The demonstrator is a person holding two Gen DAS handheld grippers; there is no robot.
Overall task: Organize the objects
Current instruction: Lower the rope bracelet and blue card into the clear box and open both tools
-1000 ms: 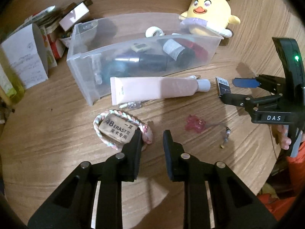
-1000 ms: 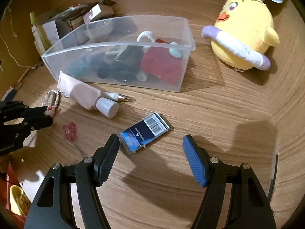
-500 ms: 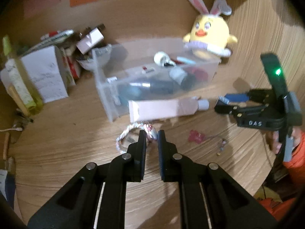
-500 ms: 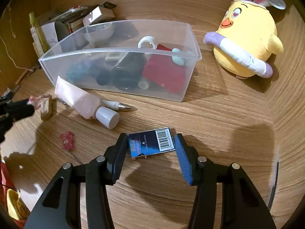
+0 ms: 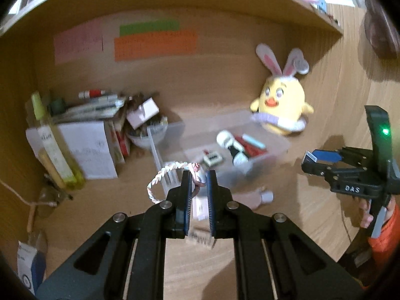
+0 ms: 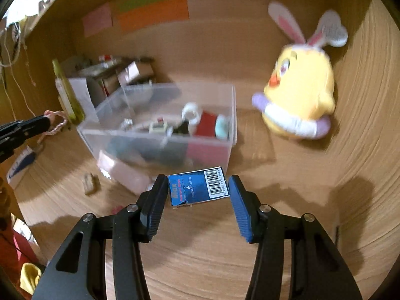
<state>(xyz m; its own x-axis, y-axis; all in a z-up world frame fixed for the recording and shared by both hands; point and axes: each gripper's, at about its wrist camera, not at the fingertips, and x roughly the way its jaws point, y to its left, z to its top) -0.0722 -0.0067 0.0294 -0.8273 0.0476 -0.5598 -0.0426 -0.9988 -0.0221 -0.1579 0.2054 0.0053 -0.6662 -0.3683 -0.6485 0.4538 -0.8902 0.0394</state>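
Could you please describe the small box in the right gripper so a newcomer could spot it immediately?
Start at the clear plastic bin on the wooden desk. In front of it, the right gripper holds a small flat blue cardboard box between its jaws. Only this box bears a white barcode and "PRESS TO OPEN".

One clear bin (image 6: 160, 135), one plush chick (image 6: 300, 95), one braided bracelet (image 5: 162, 175), one blue box (image 6: 197, 187), two grippers.
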